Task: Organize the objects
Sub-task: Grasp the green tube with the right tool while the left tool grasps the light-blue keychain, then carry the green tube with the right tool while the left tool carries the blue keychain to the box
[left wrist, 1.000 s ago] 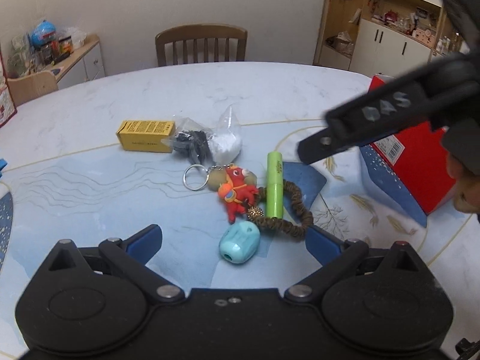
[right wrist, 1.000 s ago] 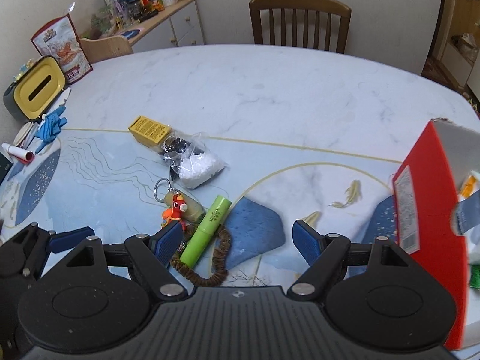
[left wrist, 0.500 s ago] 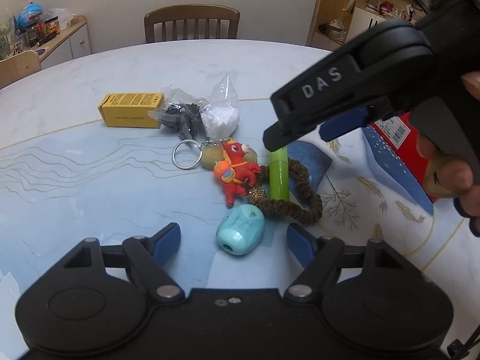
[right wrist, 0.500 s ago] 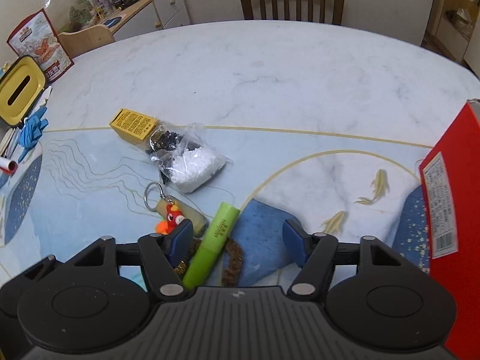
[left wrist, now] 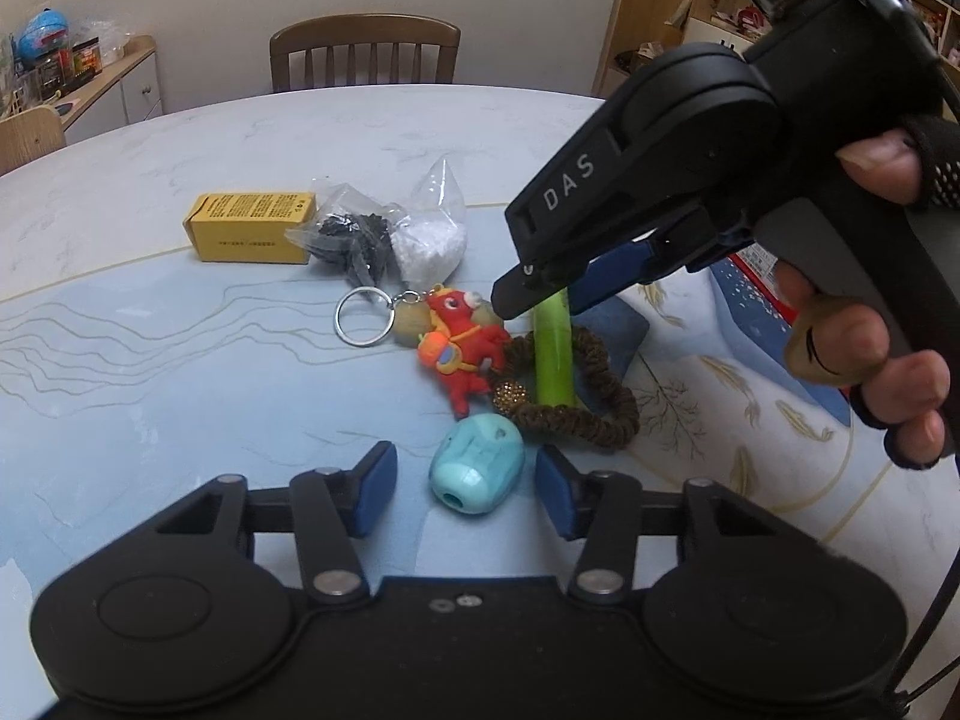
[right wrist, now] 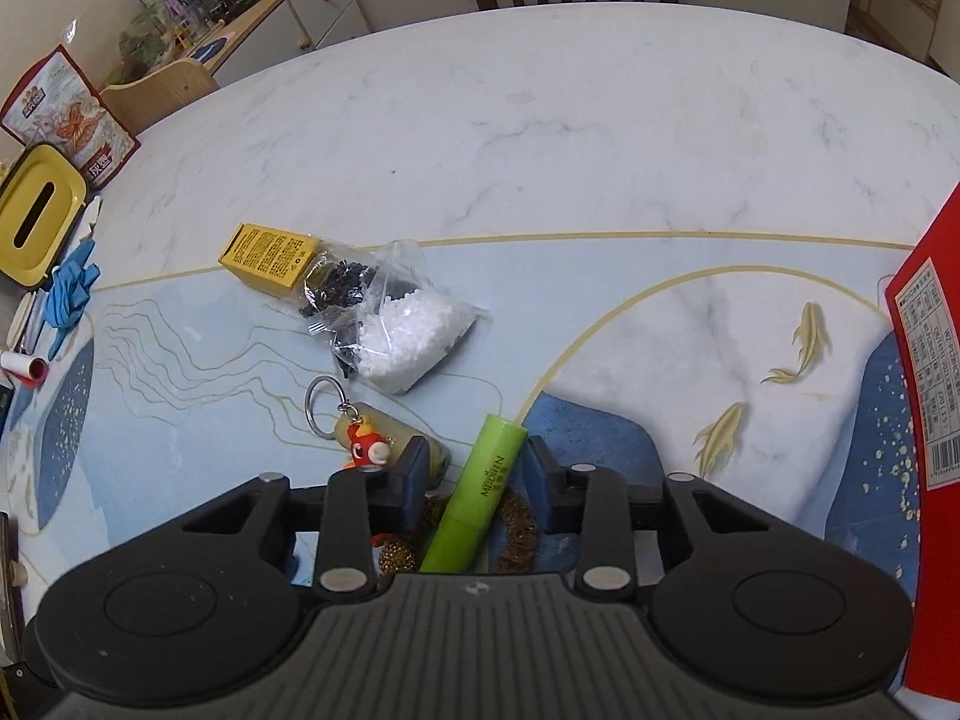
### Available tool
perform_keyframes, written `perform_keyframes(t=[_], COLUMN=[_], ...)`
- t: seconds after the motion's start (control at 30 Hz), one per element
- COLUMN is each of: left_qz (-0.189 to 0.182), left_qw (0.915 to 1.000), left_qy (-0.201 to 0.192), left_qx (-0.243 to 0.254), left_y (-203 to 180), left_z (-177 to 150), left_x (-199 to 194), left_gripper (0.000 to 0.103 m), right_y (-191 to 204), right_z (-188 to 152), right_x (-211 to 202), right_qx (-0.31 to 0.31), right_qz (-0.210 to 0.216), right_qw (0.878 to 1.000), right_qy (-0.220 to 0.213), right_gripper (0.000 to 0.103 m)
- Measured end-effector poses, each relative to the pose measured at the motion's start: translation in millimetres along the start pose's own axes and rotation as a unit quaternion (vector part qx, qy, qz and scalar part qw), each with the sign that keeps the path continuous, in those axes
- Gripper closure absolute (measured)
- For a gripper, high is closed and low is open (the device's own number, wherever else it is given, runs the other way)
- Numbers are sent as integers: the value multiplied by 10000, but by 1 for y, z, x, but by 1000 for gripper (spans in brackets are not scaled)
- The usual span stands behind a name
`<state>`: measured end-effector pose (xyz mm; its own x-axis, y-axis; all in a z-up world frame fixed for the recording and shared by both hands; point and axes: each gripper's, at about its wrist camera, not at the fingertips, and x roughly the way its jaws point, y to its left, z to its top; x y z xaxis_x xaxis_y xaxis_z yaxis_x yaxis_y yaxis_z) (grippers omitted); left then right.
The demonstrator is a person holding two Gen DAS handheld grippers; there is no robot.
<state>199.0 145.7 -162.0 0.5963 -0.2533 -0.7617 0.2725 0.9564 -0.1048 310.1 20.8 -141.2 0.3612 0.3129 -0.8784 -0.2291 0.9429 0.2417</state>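
right tongs (right wrist: 474, 471) astride green tube (right wrist: 480, 492) | tube's lower end hidden | contact unclear

A glossy, marble-patterned worktop (right wrist: 540, 138) carries a smooth green plastic tube (right wrist: 480, 492) lying across a rough, coiled brown fabric hair tie (left wrist: 576, 414). A shiny metal key ring (left wrist: 365, 319) joins a rubbery, matt red figure (left wrist: 465, 354). Nearby sit a matt yellow cardboard box (left wrist: 252, 228), crinkled clear plastic bags (right wrist: 390, 312) of black and white pieces, and a smooth turquoise plastic sharpener (left wrist: 477, 465). Both tools, left (left wrist: 465, 480) and right (right wrist: 477, 474), are matt black plastic with blue pads. Behind stands a wooden chair (left wrist: 363, 51).
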Motion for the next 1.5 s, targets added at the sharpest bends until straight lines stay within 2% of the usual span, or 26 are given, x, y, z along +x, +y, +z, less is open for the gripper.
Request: perform_keyframes(t=[0.1,0.23,0.3,0.6,0.83,1.0,1.23,1.5], left_qz=[-49,-82,-101,-116,-143,-161,-184,-314], left_qw=[10000,9999,9999,9994,9982,9973,9976,9989], left_qy=[10,21,33,125,101,0,-123,-249], left_qx=[18,-68,-105,-294,-568,-717,-649,-249], left_y=[-1,1,2,6,7,4,-18,-68], left_z=[1,1,2,1,3,12,32,56], left_x=[0,1,0,-4,-18,-30,-46,-57], left_gripper=[64,67,71,71,71,71,71,71], right_y=[0,0,0,2,-3,-12,-30,-75], right_z=[-1,-2,-4,-9,-14,-14,-13,-15], right_x=[-2,-7,-10,-29,-63,-84,-119,-177], right_qx=[7,75,90,123,145,304,332,217], right_qz=[29,95,118,184,292,409,431,487], right_qw=[10000,9999,9998,9992,9959,9935,9929,9908], right_qy=[-17,-59,-91,-333,-841,-1015,-1057,-1246], right_gripper=[77,85,86,87,88,88,88,88])
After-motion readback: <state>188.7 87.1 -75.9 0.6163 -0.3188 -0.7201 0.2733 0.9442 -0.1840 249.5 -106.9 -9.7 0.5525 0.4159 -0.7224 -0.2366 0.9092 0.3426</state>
